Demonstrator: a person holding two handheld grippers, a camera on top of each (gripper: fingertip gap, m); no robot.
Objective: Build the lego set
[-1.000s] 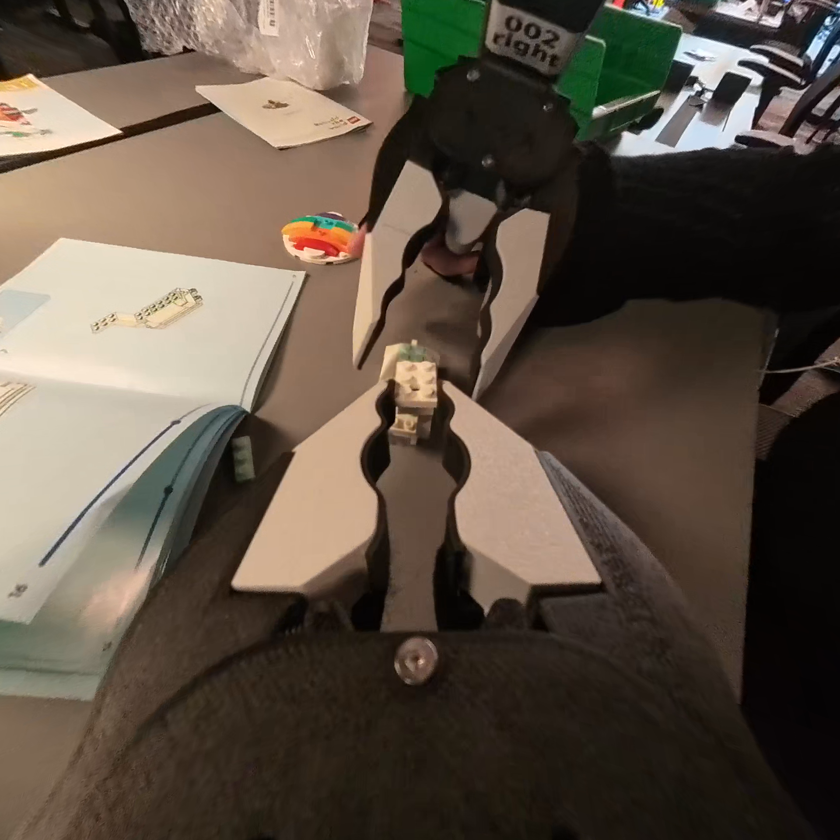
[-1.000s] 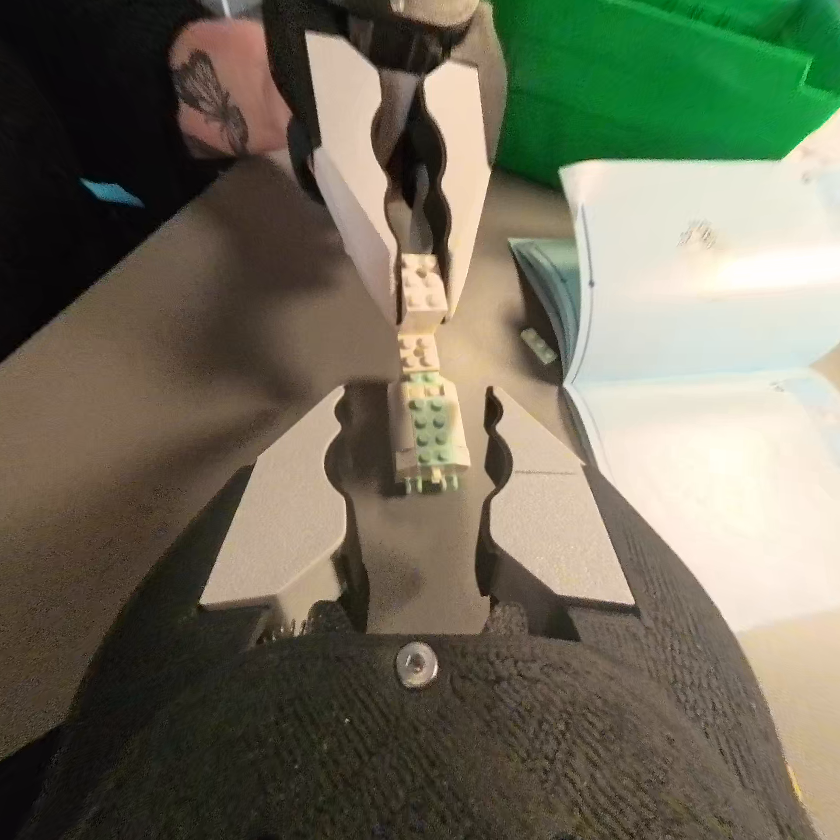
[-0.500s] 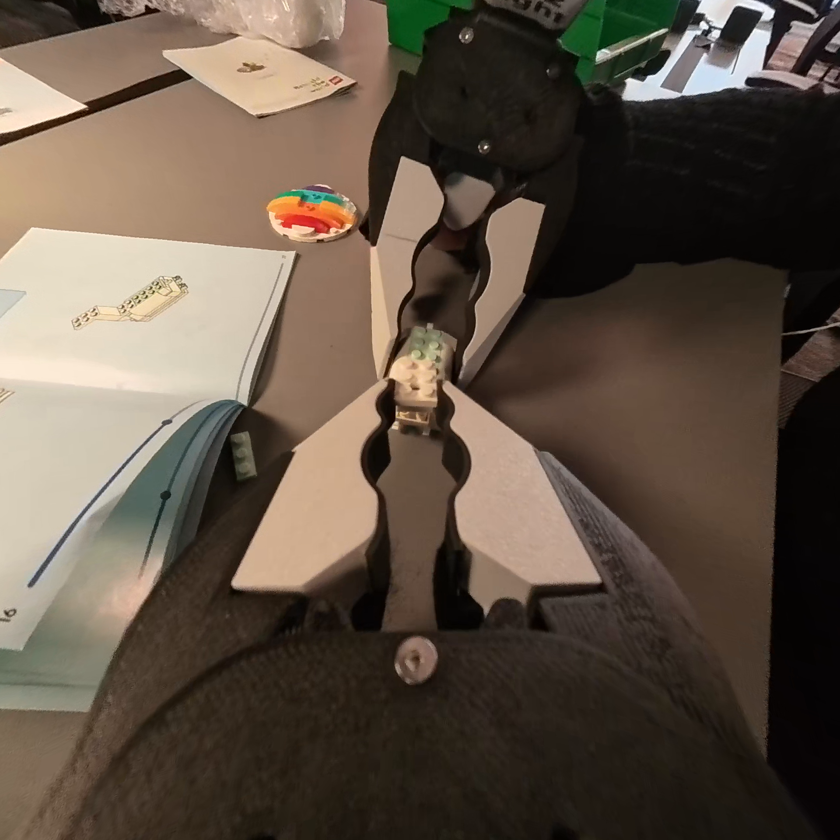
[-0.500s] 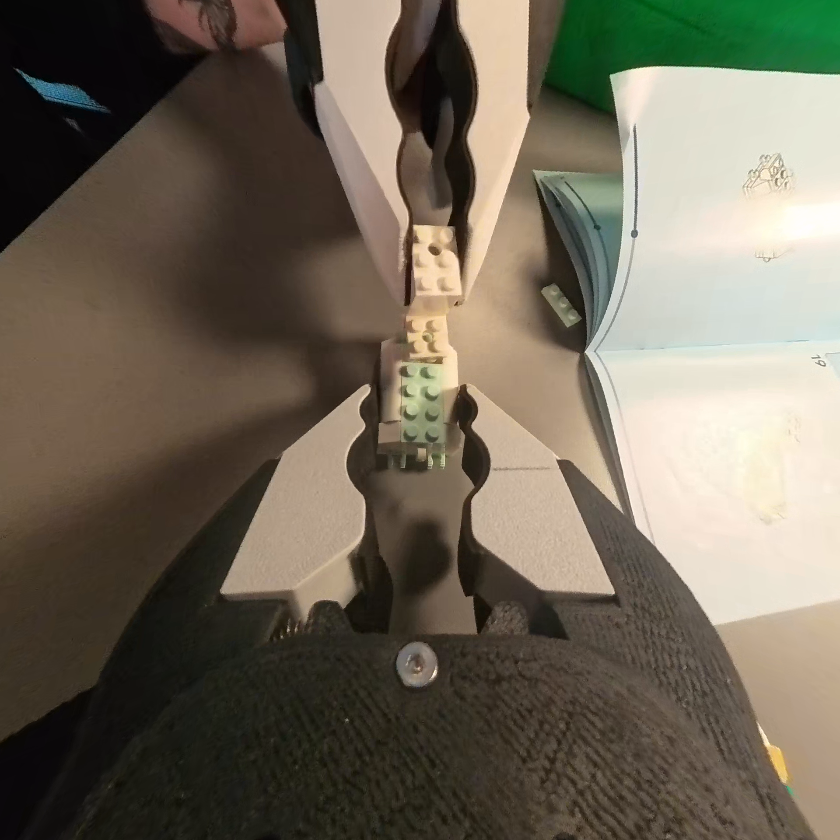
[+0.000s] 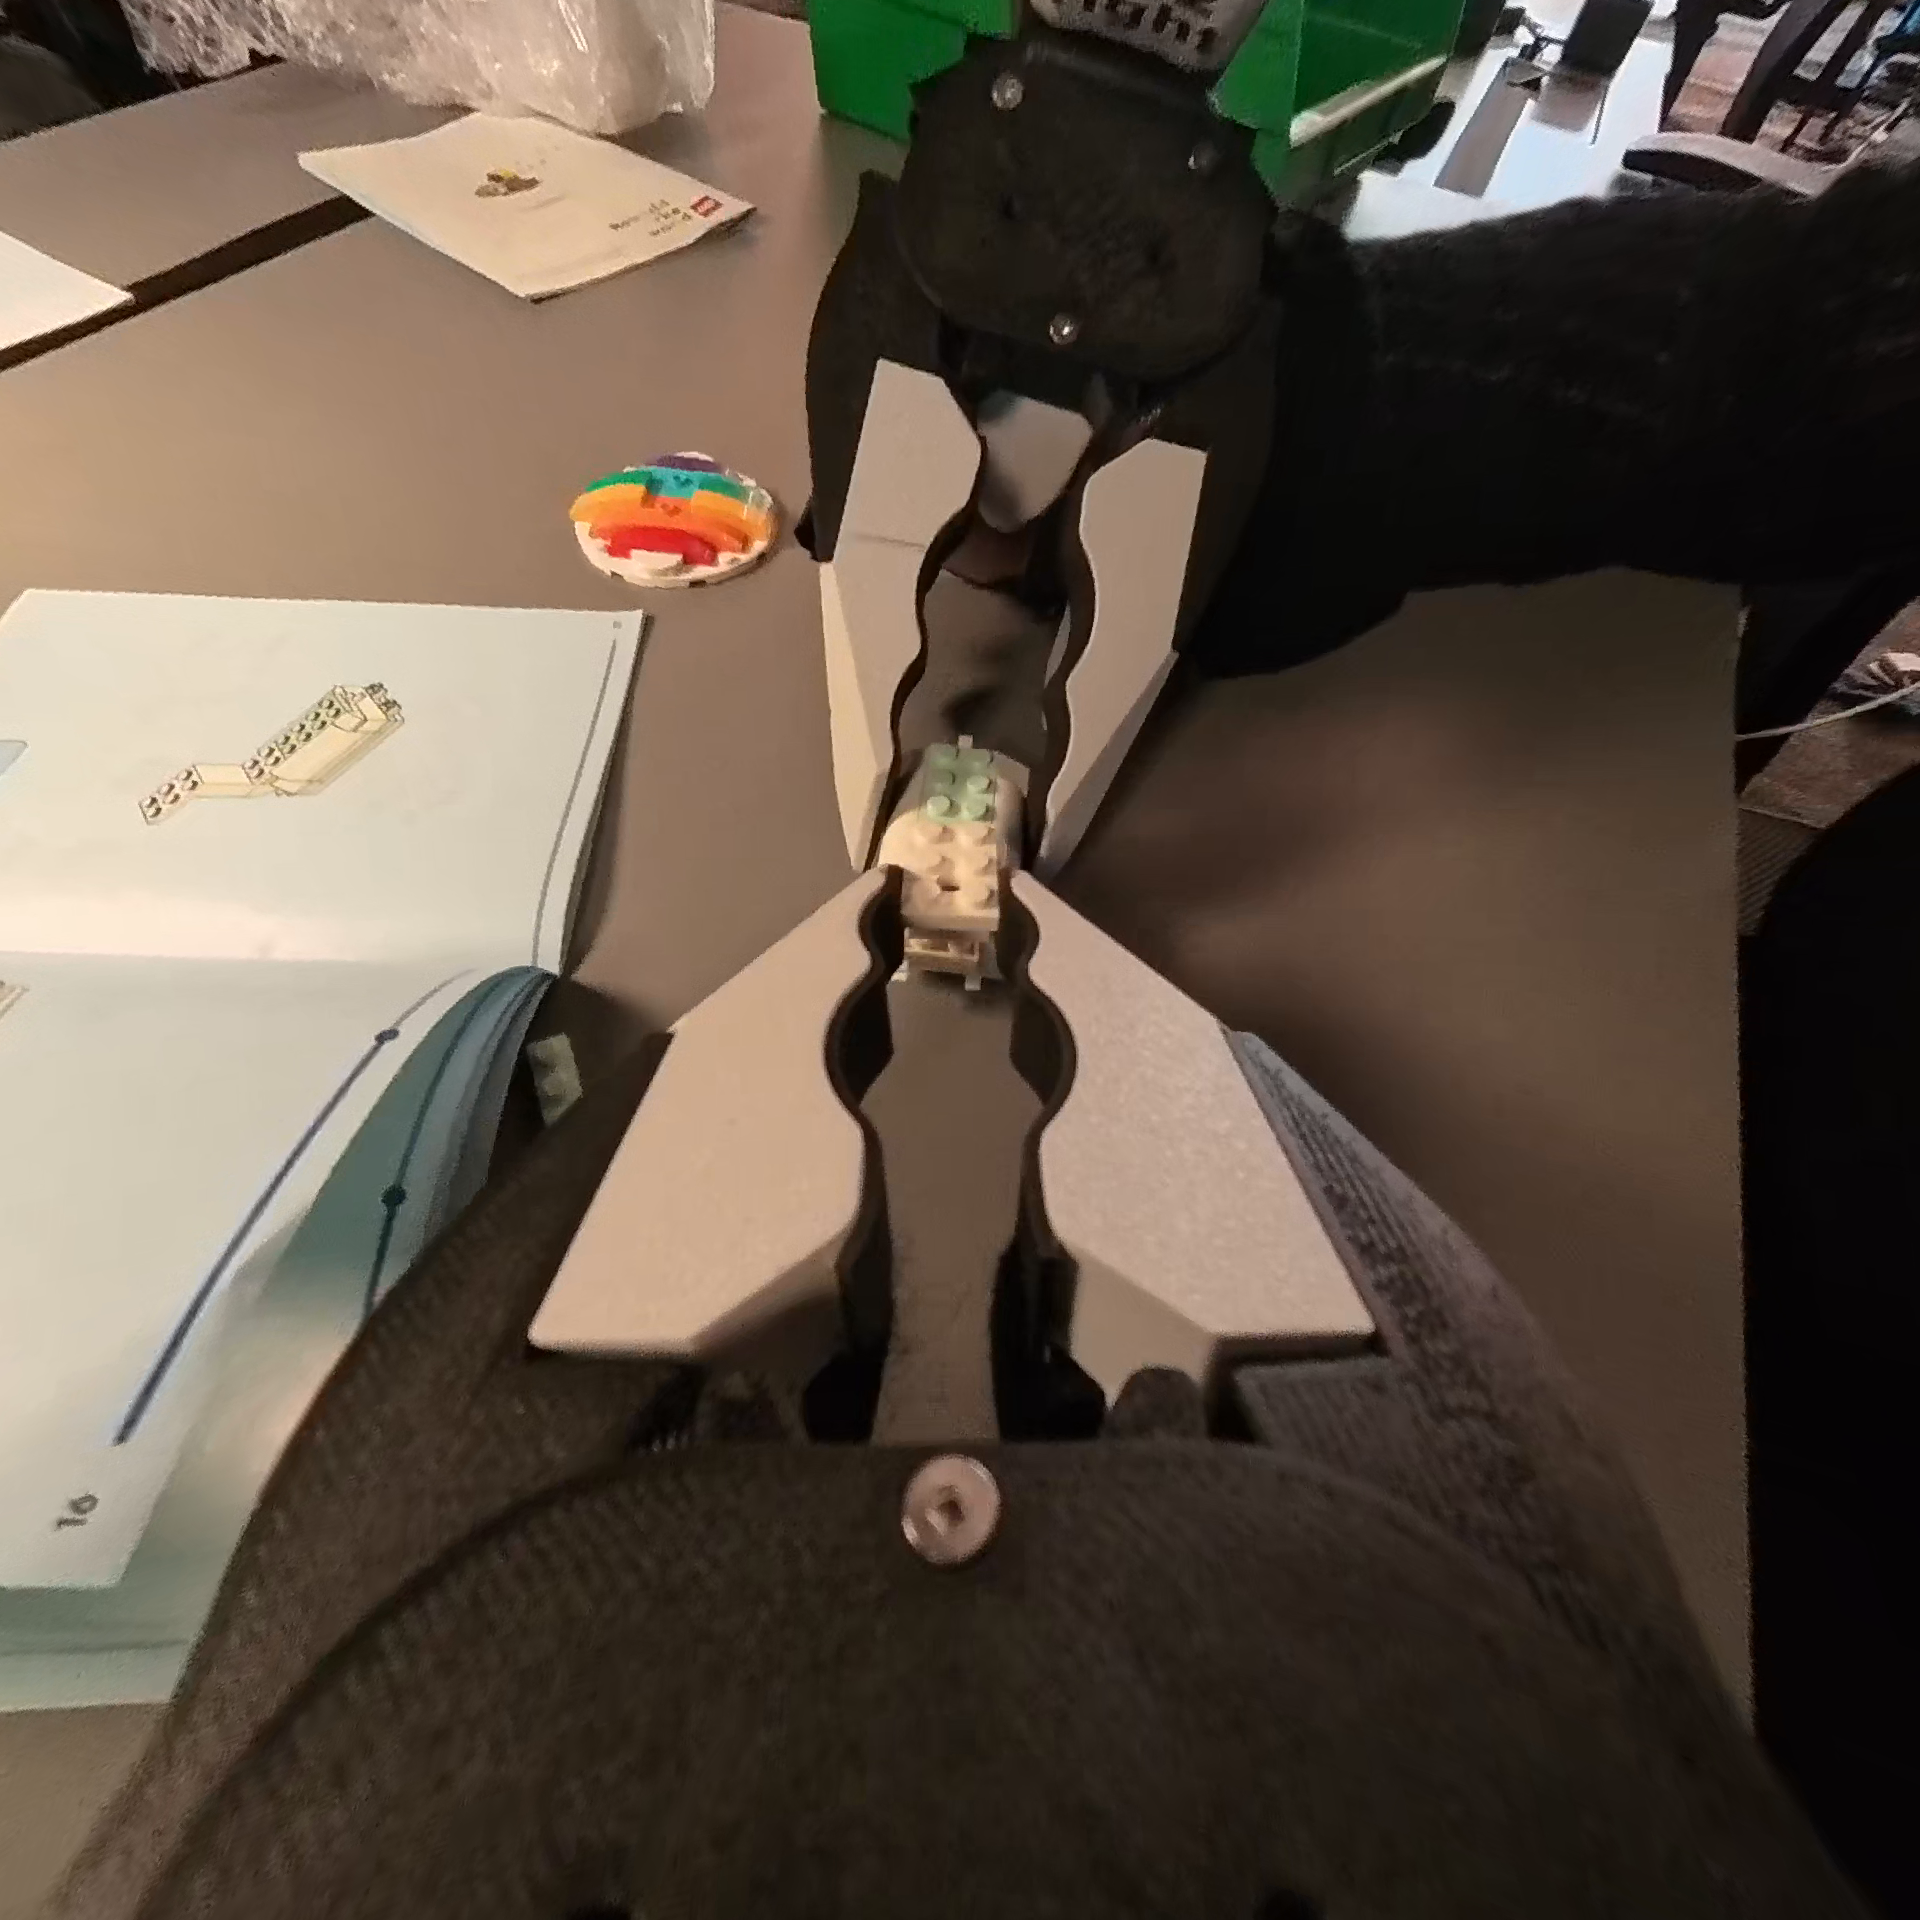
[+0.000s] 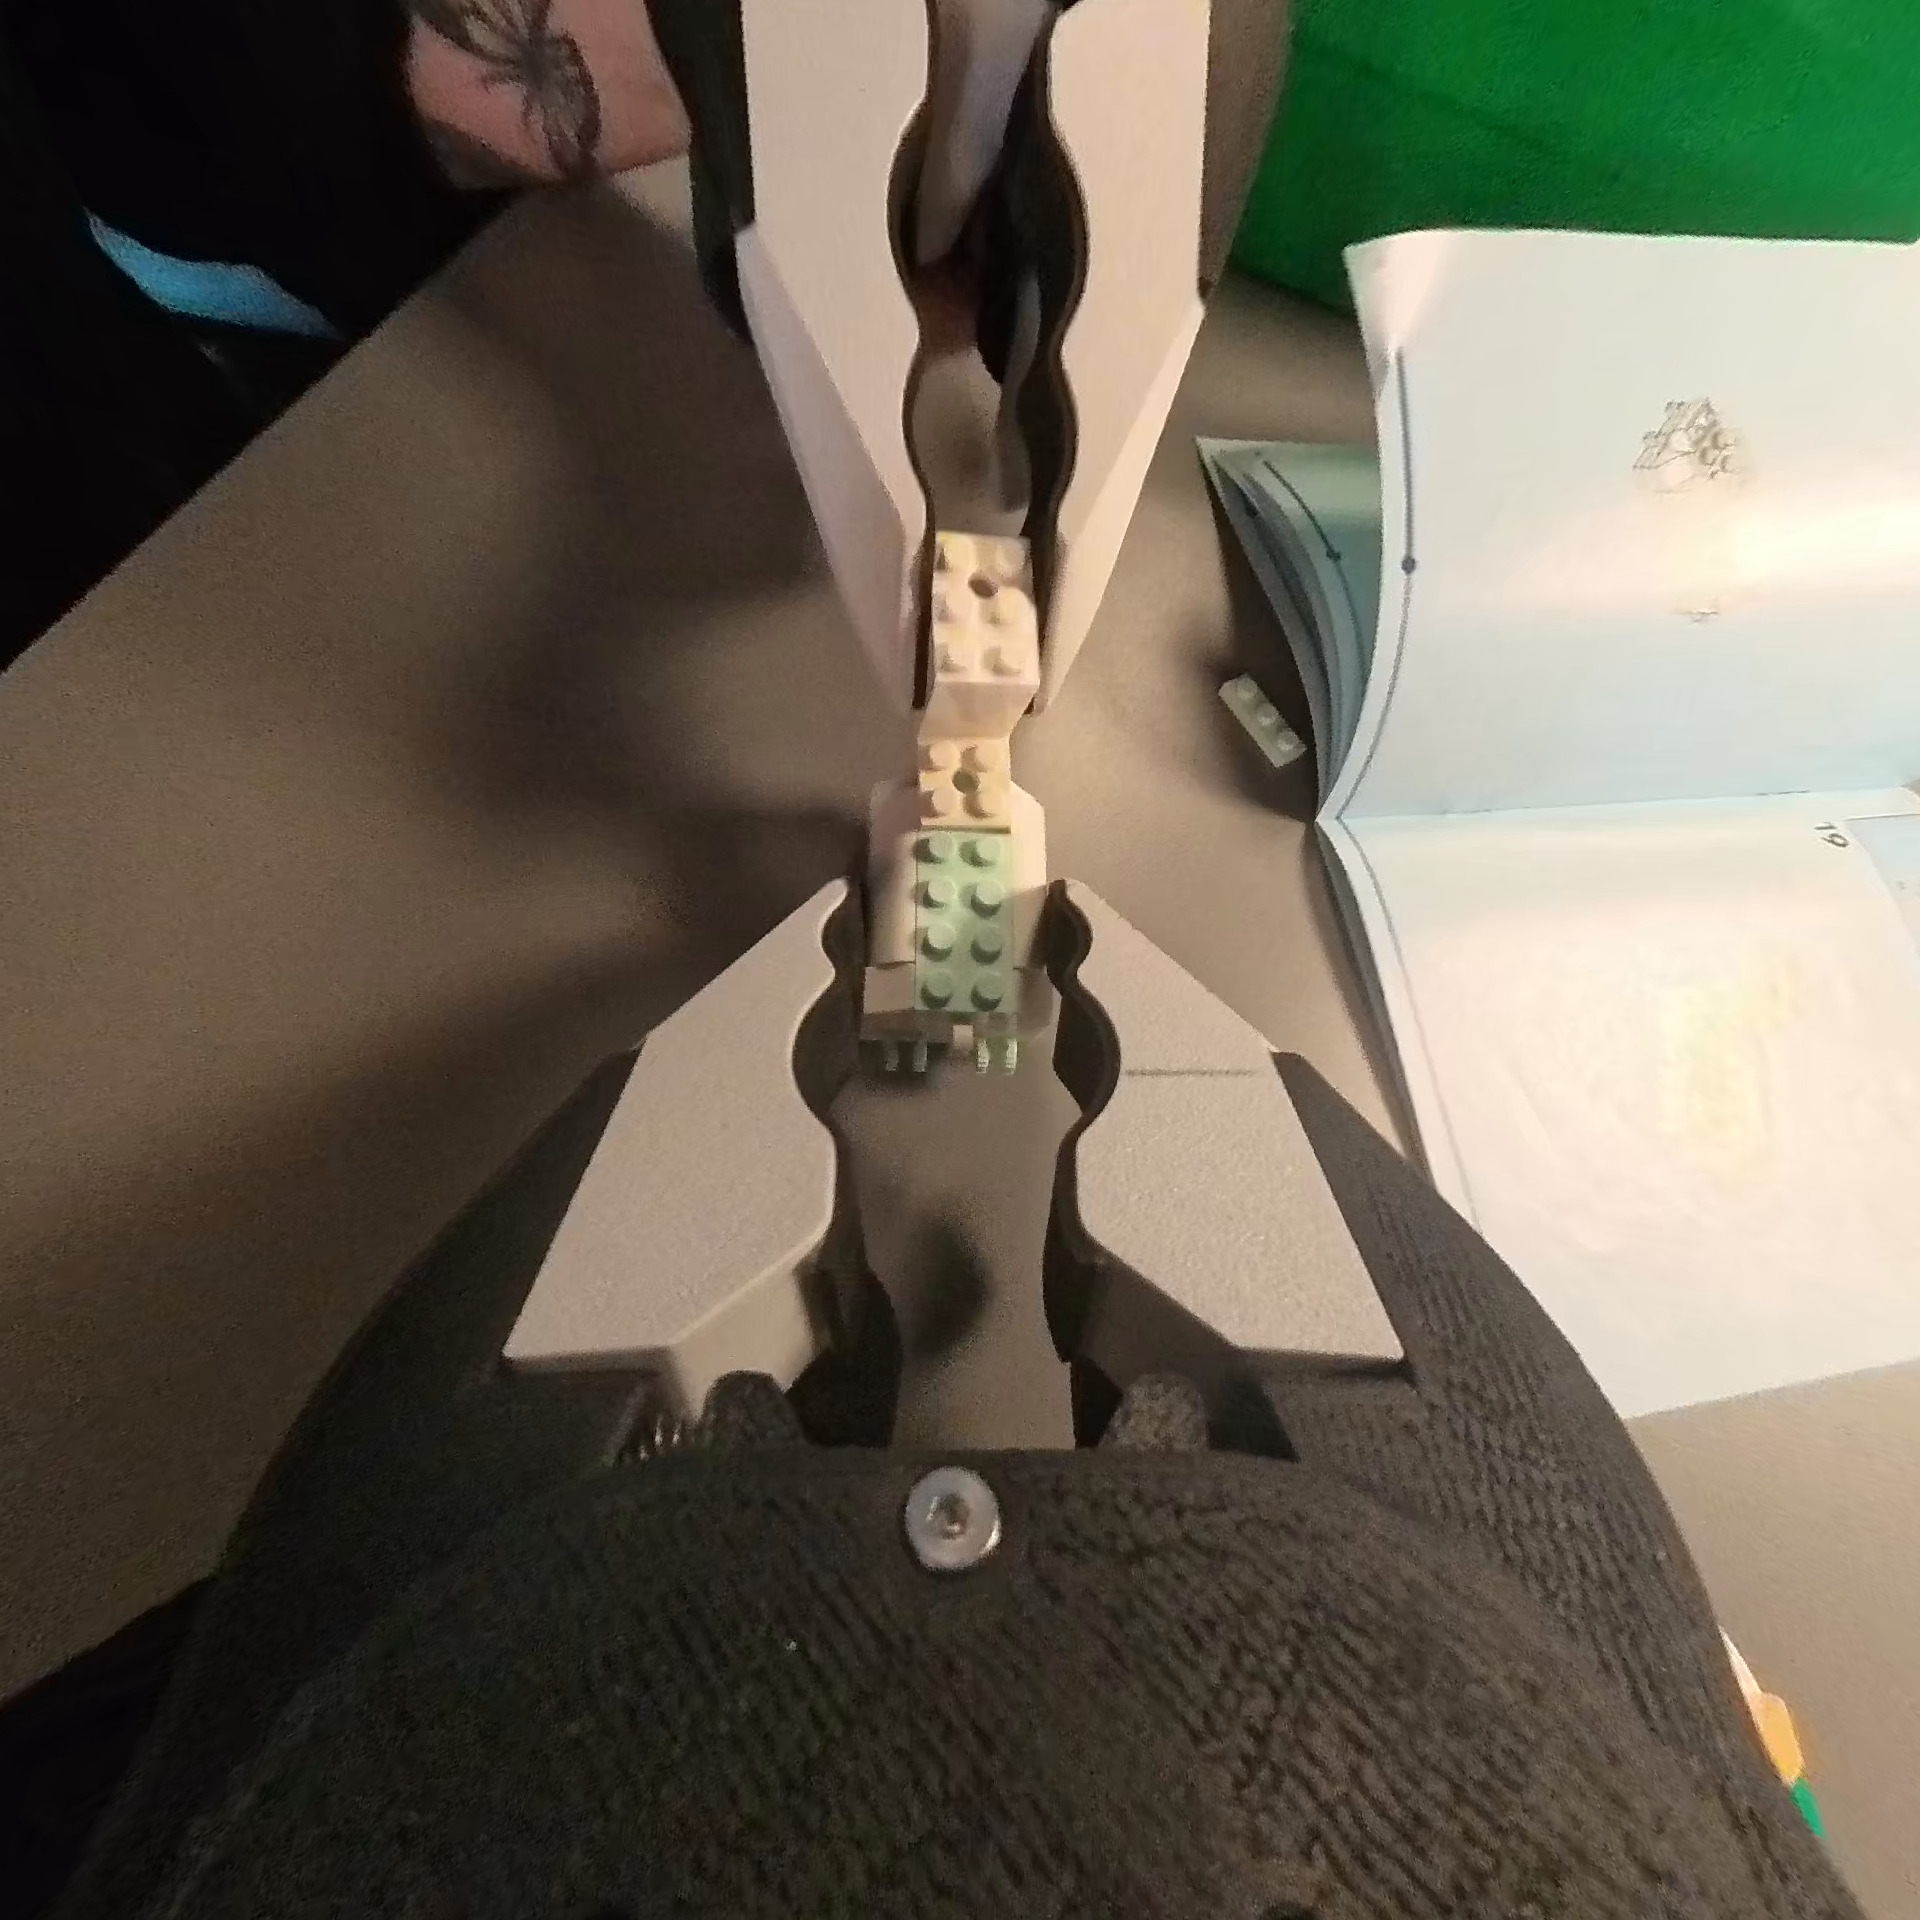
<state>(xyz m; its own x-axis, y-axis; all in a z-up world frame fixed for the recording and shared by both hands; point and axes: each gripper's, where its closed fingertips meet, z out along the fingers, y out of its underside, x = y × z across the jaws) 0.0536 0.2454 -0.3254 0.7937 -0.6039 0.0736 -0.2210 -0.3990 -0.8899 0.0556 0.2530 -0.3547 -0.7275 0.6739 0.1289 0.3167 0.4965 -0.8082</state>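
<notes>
A small lego assembly (image 5: pixel 951 831) of white bricks with a pale green plate on top is held just above the grey table (image 5: pixel 364 416) between both grippers. My left gripper (image 5: pixel 951 885) is shut on its white end. In the right wrist view, my right gripper (image 6: pixel 951 899) is shut on the green-topped end (image 6: pixel 961 914). The left gripper (image 6: pixel 977 701) comes in from the top and holds the white brick (image 6: pixel 982 634). The two grippers face each other, tips almost touching.
An open instruction booklet (image 5: pixel 312 779) lies to the left, with a loose pale green plate (image 5: pixel 554 1075) at its edge. A round rainbow lego piece (image 5: pixel 673 516), a second booklet (image 5: pixel 530 203), a plastic bag (image 5: pixel 551 52) and a green bin (image 5: pixel 883 52) lie farther back. Both grippers' tips are close together, under 4 cm apart. From either gripper's tips it is about 15 centimeters to the round rainbow lego piece (image 5: pixel 673 516).
The right gripper has moved in over the green end of the assembly and closed on it. The left gripper has kept its hold on the white end.
</notes>
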